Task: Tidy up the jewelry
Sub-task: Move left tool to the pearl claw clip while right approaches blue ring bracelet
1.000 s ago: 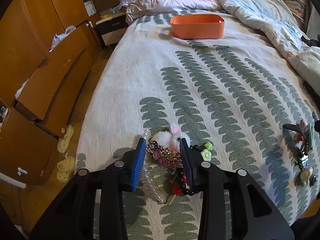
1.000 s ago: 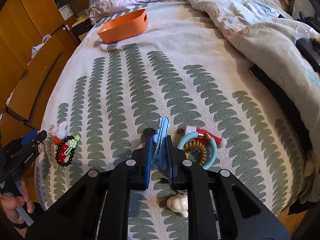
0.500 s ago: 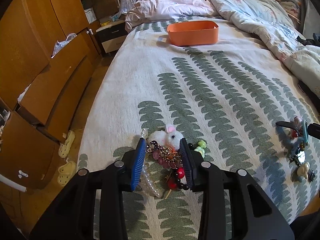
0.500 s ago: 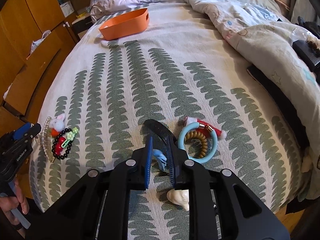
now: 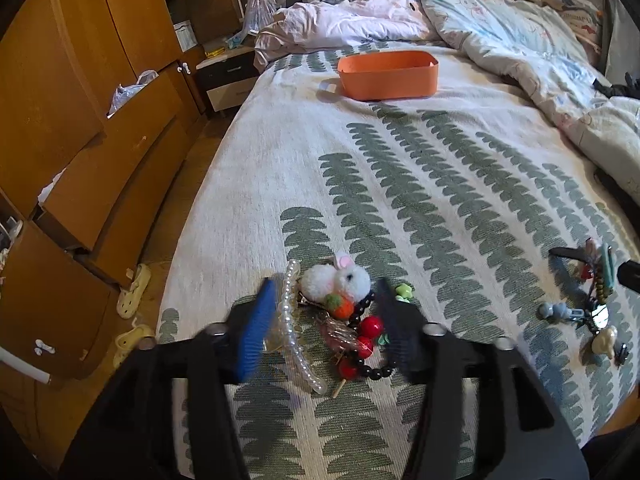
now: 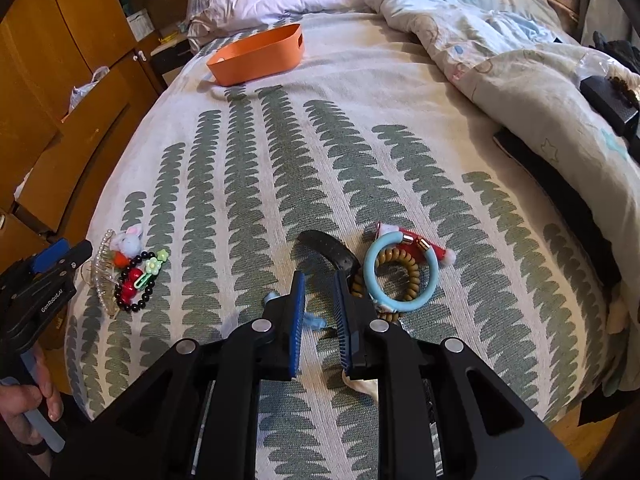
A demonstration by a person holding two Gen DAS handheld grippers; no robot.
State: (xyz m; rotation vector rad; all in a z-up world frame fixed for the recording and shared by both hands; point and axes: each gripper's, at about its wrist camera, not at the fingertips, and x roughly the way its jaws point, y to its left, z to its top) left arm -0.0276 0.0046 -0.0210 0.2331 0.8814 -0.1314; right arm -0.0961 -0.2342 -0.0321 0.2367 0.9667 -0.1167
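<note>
My left gripper (image 5: 325, 286) hangs over a pile of jewelry on the bedspread, its jaws opening wide and the pads touching nothing. Between them lie a white bunny pompom (image 5: 340, 280), a pearl clip (image 5: 294, 332), red cherry beads (image 5: 368, 326) and a black bead bracelet (image 5: 376, 372). My right gripper (image 6: 319, 276) has a narrow gap between its pads, with nothing pressed. A light blue clip (image 6: 314, 320) lies on the bed under its left finger. A light blue bangle (image 6: 430, 276), a brown spiral tie (image 6: 400, 260) and a black clip (image 6: 328, 248) sit just beyond. The orange bin (image 6: 256, 58) stands far up the bed.
Wooden drawers (image 5: 100, 184) line the left side, with slippers (image 5: 134, 290) on the floor below. A rumpled duvet (image 6: 520, 80) covers the bed's right side. A hand (image 6: 28, 408) holds the left gripper's handle at the bed's near left corner.
The left jaws have spread apart, letting go of the pink and gold piece they held. The blue clip that stood between the right jaws has dropped onto the bed.
</note>
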